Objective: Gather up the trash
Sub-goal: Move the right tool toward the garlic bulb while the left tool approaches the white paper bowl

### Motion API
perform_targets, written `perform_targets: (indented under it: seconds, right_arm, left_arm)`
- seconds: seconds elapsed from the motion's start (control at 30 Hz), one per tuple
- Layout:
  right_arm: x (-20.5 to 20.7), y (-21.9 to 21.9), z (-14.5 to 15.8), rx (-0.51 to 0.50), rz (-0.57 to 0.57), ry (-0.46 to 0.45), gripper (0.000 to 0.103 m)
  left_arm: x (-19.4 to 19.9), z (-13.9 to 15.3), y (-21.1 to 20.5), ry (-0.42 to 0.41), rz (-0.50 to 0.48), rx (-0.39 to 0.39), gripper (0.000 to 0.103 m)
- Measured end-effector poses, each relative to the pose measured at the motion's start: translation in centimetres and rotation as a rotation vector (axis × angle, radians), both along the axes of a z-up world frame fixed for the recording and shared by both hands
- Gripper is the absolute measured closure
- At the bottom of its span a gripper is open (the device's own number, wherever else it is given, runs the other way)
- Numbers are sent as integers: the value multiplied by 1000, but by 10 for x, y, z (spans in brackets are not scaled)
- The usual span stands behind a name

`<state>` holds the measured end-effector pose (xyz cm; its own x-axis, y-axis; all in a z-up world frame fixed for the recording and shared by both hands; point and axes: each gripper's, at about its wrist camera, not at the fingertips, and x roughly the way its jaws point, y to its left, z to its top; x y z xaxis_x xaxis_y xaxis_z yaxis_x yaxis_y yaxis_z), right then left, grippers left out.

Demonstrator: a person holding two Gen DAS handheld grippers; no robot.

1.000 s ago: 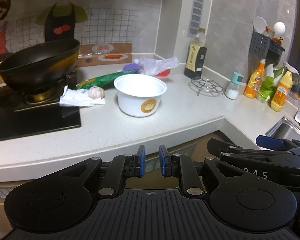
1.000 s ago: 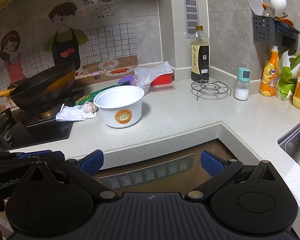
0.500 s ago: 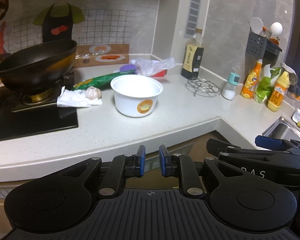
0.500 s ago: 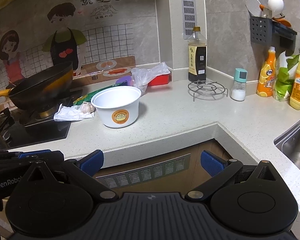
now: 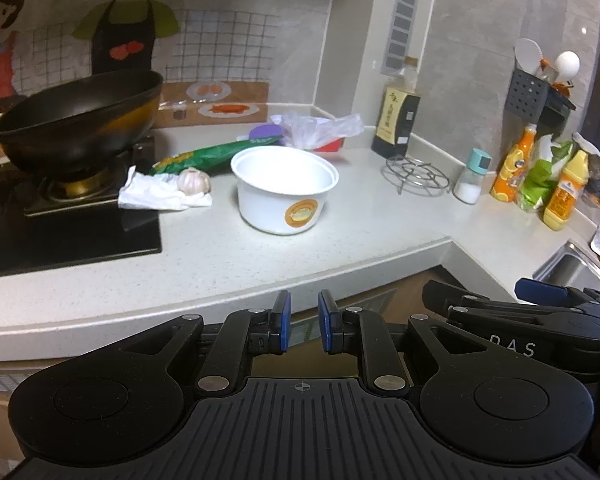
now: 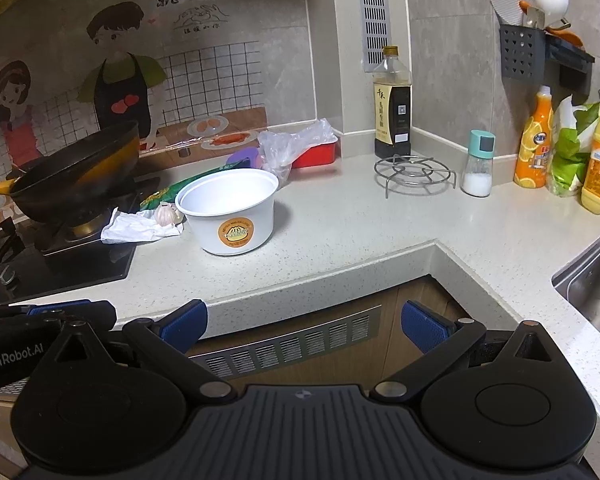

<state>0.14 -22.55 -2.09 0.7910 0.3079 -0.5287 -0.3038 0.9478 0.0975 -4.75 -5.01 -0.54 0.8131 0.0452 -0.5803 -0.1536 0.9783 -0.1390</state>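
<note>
A white paper bowl (image 5: 286, 196) (image 6: 230, 208) with an orange sticker stands empty on the counter. Left of it lie a crumpled white tissue (image 5: 156, 196) (image 6: 136, 228) and a garlic bulb (image 5: 194, 181). Behind are a green snack wrapper (image 5: 204, 156), a purple lid (image 5: 266, 133) and a clear plastic bag (image 5: 320, 128) over a red box (image 6: 316, 154). My left gripper (image 5: 303, 326) hangs off the counter's front edge, its pads a narrow gap apart with nothing between them. My right gripper (image 6: 304, 324) stands wide open and empty beside it, over the cabinet front.
A black wok (image 5: 76, 124) sits on the hob at the left. A dark sauce bottle (image 5: 396, 120), wire trivet (image 5: 416, 174) and salt shaker (image 5: 470, 184) stand toward the corner. Orange and yellow bottles (image 6: 534, 140) and a sink (image 6: 596, 280) are at the right.
Both views have only drifted slightly. The jaws of both grippers stand as before, and nothing on the counter has moved.
</note>
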Motion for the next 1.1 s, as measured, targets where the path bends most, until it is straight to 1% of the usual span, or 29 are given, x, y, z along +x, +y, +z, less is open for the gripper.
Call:
perform_targets:
  seconds: [0.2, 0.27, 0.33, 0.4, 0.47, 0.5, 0.53, 0.57, 0.63, 0.67, 0.8, 0.93, 1.0, 1.1]
  right_arm:
    - [13, 8, -1, -21, -5, -7, 0]
    - [17, 9, -1, -16, -4, -20, 0]
    - [24, 8, -1, 23, -2, -40, 0]
    - [32, 6, -2, 66, -17, -50, 0]
    - [43, 6, -6, 90, -34, -30, 0]
    - [48, 8, -9, 81, -29, -5, 0]
    - [54, 13, -13, 53, -18, 24, 0]
    - [59, 17, -16, 25, -17, 33, 0]
    - [65, 27, -22, -29, -41, 22, 0]
    - [68, 31, -23, -39, -47, 12, 0]
    - [88, 47, -16, -54, -91, -26, 0]
    - [119, 66, -5, -88, -143, -3, 0]
    - [131, 75, -1, -95, -193, -7, 0]
    - [142, 91, 3, -130, -279, -14, 0]
  left_arm:
    - [14, -5, 11, 20, 3, -28, 84]
    - [21, -9, 17, 28, 7, -49, 84]
    - [29, -14, 27, 21, -8, -98, 83]
    - [38, -20, 40, 15, -36, -169, 83]
    - [48, -26, 53, 28, -67, -252, 83]
    - [53, -28, 59, 36, -77, -279, 83]
    - [59, -30, 65, 44, -79, -283, 83]
    - [63, -31, 68, 43, -76, -266, 83]
    - [74, -30, 77, 25, -75, -225, 83]
    - [80, -29, 83, 16, -79, -218, 83]
    - [112, -24, 117, -9, -82, -268, 83]
    - [152, -16, 152, -18, -117, -316, 83]
    - [171, -13, 164, -11, -144, -320, 83]
    - [195, -12, 182, -14, -173, -329, 83]
